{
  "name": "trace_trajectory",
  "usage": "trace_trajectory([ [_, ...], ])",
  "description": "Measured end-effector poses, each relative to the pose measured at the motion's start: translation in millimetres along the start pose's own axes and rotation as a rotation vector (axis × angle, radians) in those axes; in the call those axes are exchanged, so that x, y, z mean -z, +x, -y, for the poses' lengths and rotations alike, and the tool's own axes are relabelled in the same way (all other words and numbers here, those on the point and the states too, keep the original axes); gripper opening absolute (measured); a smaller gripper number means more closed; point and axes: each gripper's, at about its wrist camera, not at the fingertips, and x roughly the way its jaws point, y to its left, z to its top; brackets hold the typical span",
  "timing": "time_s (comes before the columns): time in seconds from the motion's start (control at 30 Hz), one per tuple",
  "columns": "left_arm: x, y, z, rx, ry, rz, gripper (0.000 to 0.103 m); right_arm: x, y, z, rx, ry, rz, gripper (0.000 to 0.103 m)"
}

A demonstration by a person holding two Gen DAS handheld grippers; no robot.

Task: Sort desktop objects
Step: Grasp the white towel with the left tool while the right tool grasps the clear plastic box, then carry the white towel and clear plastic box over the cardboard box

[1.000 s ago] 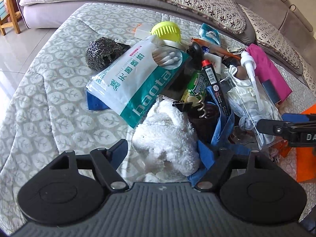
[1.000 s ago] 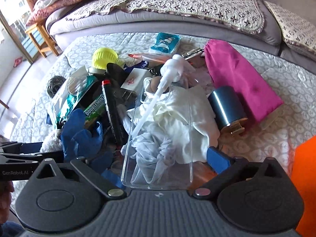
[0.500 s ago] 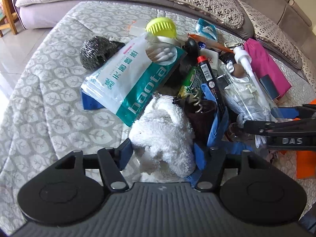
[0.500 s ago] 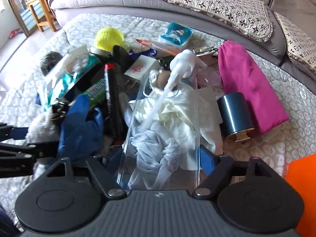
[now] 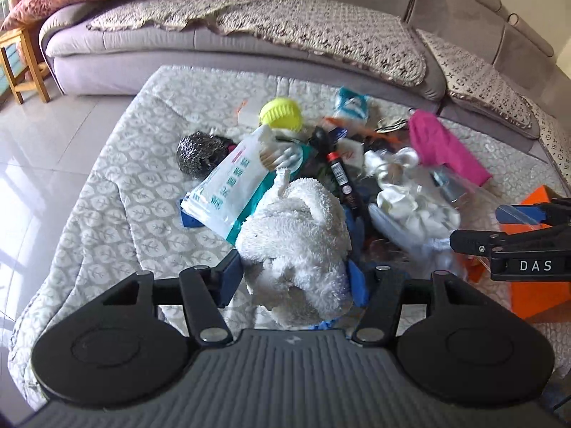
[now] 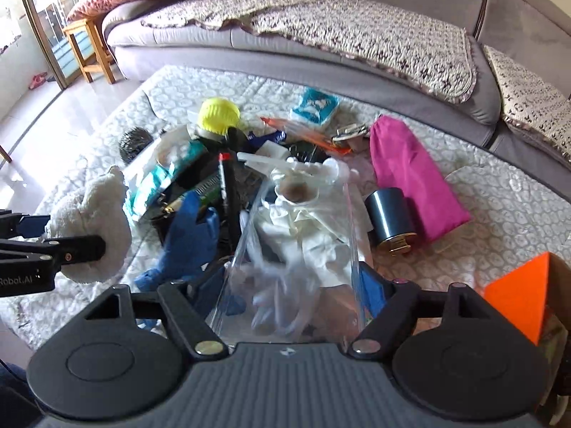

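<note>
One white towel (image 5: 299, 235), one pink pouch (image 6: 410, 174), two blue gloves (image 6: 189, 239).

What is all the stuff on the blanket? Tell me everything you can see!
fluffy towel: 1, white, between the left gripper's fingers
clear bag: 1, see-through with white cloths inside, between the right gripper's fingers
scrubber ball: 1, yellow, far side of the pile
steel wool: 1, silver-grey, left edge of the pile
swab packet: 1, white and teal, beside the towel
pouch: 1, pink, right of the pile
tin: 1, dark blue, touching the pouch
glove: 1, blue, left of the clear bag
box: 1, orange, near right corner
blanket: 1, grey with leaf print, under everything
sofa: 1, grey, behind the blanket
left gripper: 1, black, shut on the towel
right gripper: 1, black, shut on the clear bag
</note>
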Motion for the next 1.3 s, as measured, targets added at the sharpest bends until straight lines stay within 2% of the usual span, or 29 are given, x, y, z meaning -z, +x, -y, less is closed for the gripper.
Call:
trace_trajectory([
  [0.03,-4,5,5,-0.003,0.004,0.008,0.059,0,-5,0,0.000,0.000,0.007,0.074],
  [0.07,-5,3,8,-0.002,0.009,0.016,0.059,1,-9,0,0.001,-0.001,0.009,0.015],
  [0.1,-5,0,10,0.000,0.014,0.023,0.059,1,-13,2,0.006,0.009,0.008,0.012],
  [0.23,-3,-9,18,-0.001,0.036,0.047,0.059,6,-20,4,0.024,0.012,0.022,0.012],
  [0.47,-1,-7,23,-0.003,0.051,0.045,0.059,18,-15,6,0.041,-0.002,-0.001,0.008],
  [1.03,-4,-51,55,0.012,0.112,0.140,0.058,12,-85,26,0.064,0.000,0.131,0.008],
  [1.3,-7,-67,92,0.051,0.177,0.172,0.058,16,-122,55,0.109,0.038,0.189,0.008],
])
